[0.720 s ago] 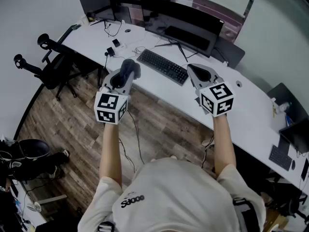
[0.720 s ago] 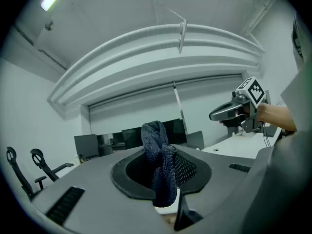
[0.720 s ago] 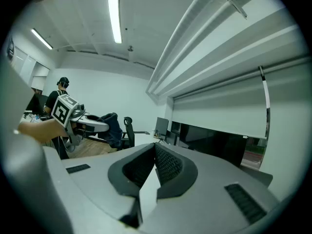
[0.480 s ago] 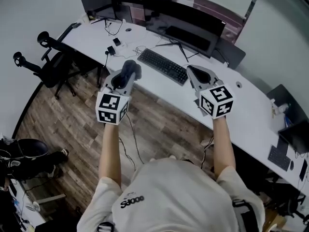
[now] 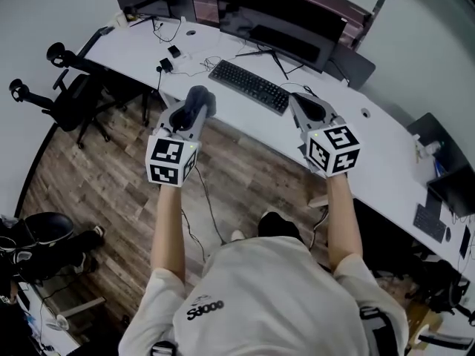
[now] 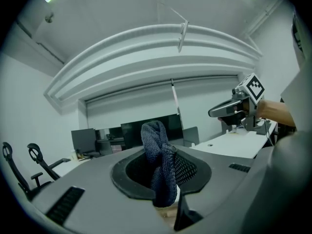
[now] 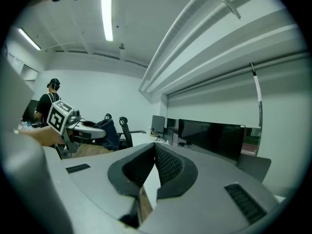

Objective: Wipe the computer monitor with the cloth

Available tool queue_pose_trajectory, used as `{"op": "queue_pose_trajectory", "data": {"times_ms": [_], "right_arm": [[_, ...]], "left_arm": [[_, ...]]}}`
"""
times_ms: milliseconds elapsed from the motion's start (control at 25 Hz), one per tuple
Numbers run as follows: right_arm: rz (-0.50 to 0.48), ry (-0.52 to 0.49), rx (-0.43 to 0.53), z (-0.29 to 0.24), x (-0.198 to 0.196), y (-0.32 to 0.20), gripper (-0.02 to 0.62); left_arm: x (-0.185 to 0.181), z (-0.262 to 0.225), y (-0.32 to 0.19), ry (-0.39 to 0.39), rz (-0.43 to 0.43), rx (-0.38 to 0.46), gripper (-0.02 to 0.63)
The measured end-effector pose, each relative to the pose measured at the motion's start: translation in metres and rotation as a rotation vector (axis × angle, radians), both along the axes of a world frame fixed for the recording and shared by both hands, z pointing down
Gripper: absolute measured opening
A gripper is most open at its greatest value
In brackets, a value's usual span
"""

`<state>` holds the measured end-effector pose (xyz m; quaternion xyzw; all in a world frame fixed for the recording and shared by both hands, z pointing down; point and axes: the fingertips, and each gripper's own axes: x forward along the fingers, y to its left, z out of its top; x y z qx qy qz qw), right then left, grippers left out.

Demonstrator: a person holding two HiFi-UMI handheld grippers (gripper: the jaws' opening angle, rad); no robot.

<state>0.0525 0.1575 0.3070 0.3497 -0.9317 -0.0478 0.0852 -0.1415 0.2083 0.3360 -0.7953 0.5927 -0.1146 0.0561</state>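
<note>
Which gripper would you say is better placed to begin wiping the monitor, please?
Left. The left gripper is shut on the cloth and faces the monitor, while the right gripper is shut with nothing between its jaws.

Your cloth (image 6: 157, 150) is a dark blue knit, bunched into a twisted wad and clamped upright in your left gripper (image 5: 194, 110). The monitor (image 5: 286, 30) is 1 wide, dark, blank screen standing at the desk's (image 5: 386, 162) back edge, well apart from the cloth.
</note>
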Motion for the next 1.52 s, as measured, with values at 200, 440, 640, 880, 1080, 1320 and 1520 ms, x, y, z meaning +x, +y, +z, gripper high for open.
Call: {"op": "queue_pose_trajectory", "data": {"times_ms": [200, 440, 640, 880, 1080, 1320, 1520], "right_arm": [[-0.059, -0.009, -0.027, 0.005, -0.019, 0.005, 0.005], [-0.02, 0.007, 0.018, 0.002, -0.036, -0.023, 0.005], [-0.024, -0.032, 0.01, 0.0, -0.042, -0.065, 0.005], [-0.021, -0.025, -0.019, 0.01, -0.034, -0.137, 0.005], [0.01, 0.019, -0.021, 0.017, -0.016, -0.21, 0.005], [0.073, 0.036, -0.034, 0.016, 0.022, -0.293, 0.005], [0.144, 0.068, 0.01, 0.01, 0.058, -0.349, 0.005]], "left_arm": [[-0.01, 0.008, -0.003, 0.005, 0.012, -0.019, 0.084], [-0.022, 0.005, -0.032, 0.01, 0.031, -0.015, 0.084], [-0.029, 0.01, -0.073, 0.015, 0.024, -0.027, 0.084], [-0.03, 0.016, -0.146, 0.002, 0.029, -0.055, 0.084], [-0.019, 0.012, -0.221, -0.009, 0.049, -0.063, 0.084], [0.008, 0.0, -0.312, -0.016, 0.092, -0.058, 0.084], [0.036, -0.006, -0.374, -0.03, 0.143, -0.056, 0.084]]}}
